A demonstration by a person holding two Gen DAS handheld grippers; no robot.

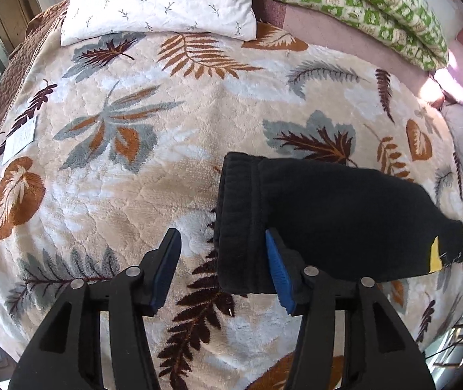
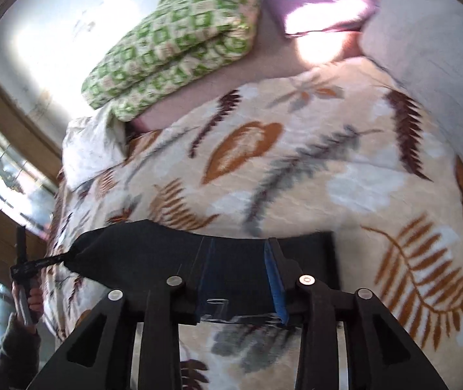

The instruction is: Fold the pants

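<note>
The black pants lie folded into a thick rectangle on the leaf-patterned blanket, with the ribbed waistband to the left and a yellow tag at the right end. My left gripper is open. Its right fingertip overlaps the waistband's near corner and its left finger is over bare blanket. In the blurred right wrist view the pants stretch across just beyond my right gripper. Its fingers are apart with black fabric showing between them. I cannot tell whether they touch it.
A white pillow and a folded green-checked quilt lie at the bed's far side. A pink cushion sits in sunlight. A window runs along the left. A person's hand grips the other tool's handle at the far left.
</note>
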